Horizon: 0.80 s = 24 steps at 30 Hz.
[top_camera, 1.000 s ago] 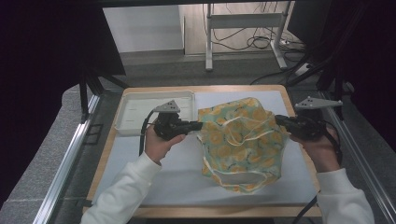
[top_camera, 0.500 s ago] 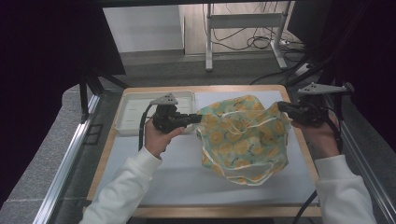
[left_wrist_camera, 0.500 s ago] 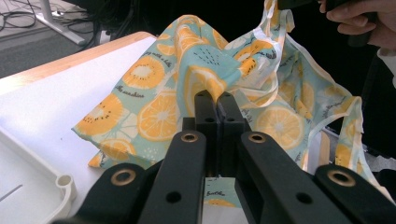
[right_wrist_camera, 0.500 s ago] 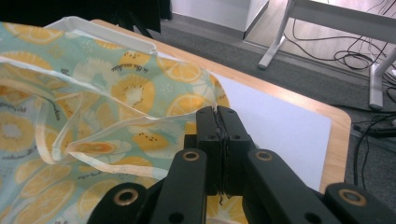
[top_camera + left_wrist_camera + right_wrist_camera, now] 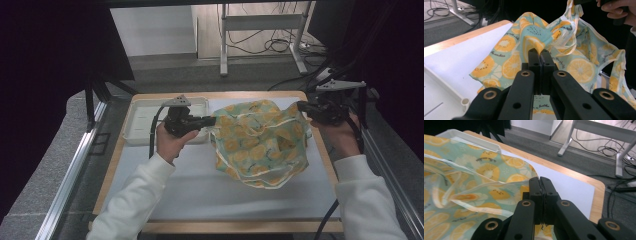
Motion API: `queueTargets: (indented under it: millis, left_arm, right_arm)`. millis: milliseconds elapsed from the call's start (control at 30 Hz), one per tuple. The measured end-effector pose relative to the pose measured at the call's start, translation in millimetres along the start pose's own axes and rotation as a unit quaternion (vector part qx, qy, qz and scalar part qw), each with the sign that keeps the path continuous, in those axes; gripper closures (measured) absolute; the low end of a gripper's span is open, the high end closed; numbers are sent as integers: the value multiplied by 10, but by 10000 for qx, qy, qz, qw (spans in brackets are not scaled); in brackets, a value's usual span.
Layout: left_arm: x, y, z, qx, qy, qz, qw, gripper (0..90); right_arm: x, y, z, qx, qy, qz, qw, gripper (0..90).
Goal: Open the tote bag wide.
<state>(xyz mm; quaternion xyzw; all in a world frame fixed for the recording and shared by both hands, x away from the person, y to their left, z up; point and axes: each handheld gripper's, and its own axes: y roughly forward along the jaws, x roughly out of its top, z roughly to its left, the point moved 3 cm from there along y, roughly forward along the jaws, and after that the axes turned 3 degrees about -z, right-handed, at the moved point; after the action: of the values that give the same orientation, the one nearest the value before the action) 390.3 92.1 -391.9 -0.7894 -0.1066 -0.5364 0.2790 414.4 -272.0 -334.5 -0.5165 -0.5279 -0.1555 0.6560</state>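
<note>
Tabletop (image 5: 200,190): wood-rimmed board w/ white sheet over most of it; bare white along near half.

Cloth (image 5: 260,142): largest item, mint green w/ orange-slice and kiwi print, cream trim and thin straps. Sits over right-centre of tabletop, toward far edge. Held up off the surface at two upper corners, stretched between the tools; middle sags, lower fold hangs down to the sheet nearer the right edge. Whether lowest fold actually touches the sheet — probably, high view not sharp enough to be sure. Straps loop loose across the front face.

Tray (image 5: 145,122): white, shallow, at far-left corner of tabletop, long side along far edge. Nothing seen in it. Cloth's left corner is just beside its right end, not on it.

Left gripper (image 5: 210,120): level w/ tray's right end, pointing right. Jaws clenched on cloth's left upper corner; left gripper view has fabric bunched up out of the closed tips (image 5: 539,53). Hand wraps the body, cable trails down-left.

Right gripper (image 5: 302,106): near far-right corner, over right edge, pointing left. Jaws pinched tight on cloth's right upper edge; right gripper view shows the trim running into the closed tips (image 5: 540,182). Grey three-cornered plate on top.
</note>
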Motion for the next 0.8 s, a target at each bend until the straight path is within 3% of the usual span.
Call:
queueTargets:
  millis: [367,533,800]
  left_arm:
    - [145,52,128,194,-34,-79,9998,899]
    - [144,144,201,386,81,50,9992,899]
    - [228,271,301,457,-46,19,9989,899]
  right_arm:
    - [157,116,-104,-154,-10,60,9999,884]
    - [229,186,-161,-321,-14,23,9995,884]
    - [249,418,-303,-466,95,159,9987,884]
